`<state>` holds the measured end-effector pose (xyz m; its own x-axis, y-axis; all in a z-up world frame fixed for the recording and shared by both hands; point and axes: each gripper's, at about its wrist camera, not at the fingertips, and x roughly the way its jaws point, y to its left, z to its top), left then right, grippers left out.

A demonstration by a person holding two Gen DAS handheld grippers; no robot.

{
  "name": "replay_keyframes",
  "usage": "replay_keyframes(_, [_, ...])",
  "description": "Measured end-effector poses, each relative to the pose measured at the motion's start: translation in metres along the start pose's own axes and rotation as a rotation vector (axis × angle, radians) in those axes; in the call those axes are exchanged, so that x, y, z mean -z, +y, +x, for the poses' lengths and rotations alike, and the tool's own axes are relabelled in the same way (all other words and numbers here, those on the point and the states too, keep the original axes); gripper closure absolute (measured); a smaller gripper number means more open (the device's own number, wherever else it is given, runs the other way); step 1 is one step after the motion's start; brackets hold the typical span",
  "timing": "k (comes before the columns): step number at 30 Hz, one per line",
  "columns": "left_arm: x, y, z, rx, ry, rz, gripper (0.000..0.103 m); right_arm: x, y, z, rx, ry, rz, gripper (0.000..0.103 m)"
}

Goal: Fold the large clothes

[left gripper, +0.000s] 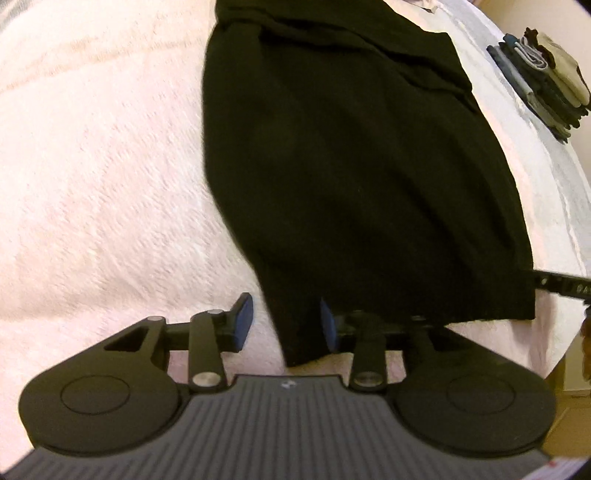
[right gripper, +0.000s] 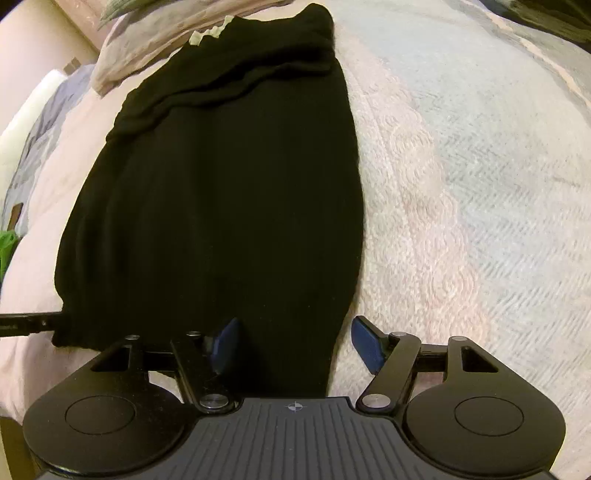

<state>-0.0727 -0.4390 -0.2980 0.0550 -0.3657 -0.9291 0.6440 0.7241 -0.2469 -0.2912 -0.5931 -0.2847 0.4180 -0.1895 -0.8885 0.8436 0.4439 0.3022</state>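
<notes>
Nearest my left wrist camera sits the left gripper [left gripper: 286, 326], its blue-padded fingers [left gripper: 243, 319] parted a modest way. One corner of the black knit garment [left gripper: 351, 184] hangs down between them, close against the right-hand pad; the left-hand pad stands clear of the cloth, with pink bedding showing in the gap. I log the tongs as not clamped.

On my right wrist camera, the right gripper [right gripper: 297, 345] stands wide open. Its fingers [right gripper: 365, 345] straddle the garment's [right gripper: 221, 203] near right corner: the left pad lies over the black fabric, the right pad over bare cover just beside the hem. I cannot tell whether the left pad touches the cloth; nothing is pinched.

Beyond both tools, the black garment lies flat as a long, narrow folded panel on the pale pink textured bedspread [left gripper: 92, 166], running away from me. A fold ridge crosses it near the far end, and a pale label [right gripper: 208, 33] shows at its far edge.

At the left view's right margin, part of the other tool's black finger pokes in beside the hem.

Farthest off, a stack of folded clothes [left gripper: 546, 81] rests on the bed's far right.
</notes>
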Motion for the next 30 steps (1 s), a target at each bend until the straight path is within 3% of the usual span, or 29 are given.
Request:
replay_keyframes(1, [0.004, 0.001, 0.001, -0.003, -0.004, 0.003, 0.098, 0.0, 0.001, -0.001, 0.004, -0.003, 0.01, 0.039])
replay_keyframes(2, [0.005, 0.003, -0.002, -0.005, -0.013, -0.003, 0.1, 0.0, 0.002, -0.002, 0.01, -0.002, 0.025, 0.04])
replay_keyframes(3, [0.007, 0.008, -0.007, -0.005, -0.025, -0.018, 0.1, -0.001, 0.003, -0.005, 0.008, -0.006, 0.037, 0.045])
replay_keyframes(5, [0.017, 0.021, -0.022, -0.026, -0.054, -0.036, 0.1, -0.002, 0.007, -0.008, 0.013, -0.016, 0.022, 0.045])
replay_keyframes(7, [0.027, 0.031, -0.025, 0.0, -0.052, -0.05, 0.1, 0.001, 0.013, -0.004, 0.034, -0.016, -0.016, 0.045])
replay_keyframes(11, [0.028, 0.026, -0.021, 0.008, -0.06, 0.018, 0.1, 0.01, 0.023, -0.01, 0.125, -0.037, -0.095, 0.045])
replay_keyframes(13, [0.03, 0.024, -0.029, -0.004, -0.063, 0.062, 0.096, 0.018, 0.037, -0.019, 0.171, -0.034, -0.212, 0.045])
replay_keyframes(17, [0.044, 0.016, -0.049, -0.108, -0.071, 0.274, 0.092, 0.039, 0.066, -0.034, 0.136, -0.042, -0.481, 0.045])
replay_keyframes(20, [0.056, -0.006, -0.059, -0.141, -0.124, 0.492, 0.076, 0.054, 0.084, -0.02, 0.154, -0.022, -0.708, 0.045])
replay_keyframes(23, [0.076, -0.029, -0.054, -0.16, -0.174, 0.763, 0.071, 0.07, 0.091, -0.001, 0.196, 0.014, -0.92, 0.045])
replay_keyframes(26, [0.095, -0.04, -0.038, -0.192, -0.174, 0.995, 0.064, 0.082, 0.088, 0.005, 0.239, -0.004, -1.057, 0.045])
replay_keyframes(30, [0.102, -0.05, -0.012, -0.248, -0.203, 1.202, 0.063, 0.093, 0.079, 0.009, 0.32, -0.036, -1.179, 0.045])
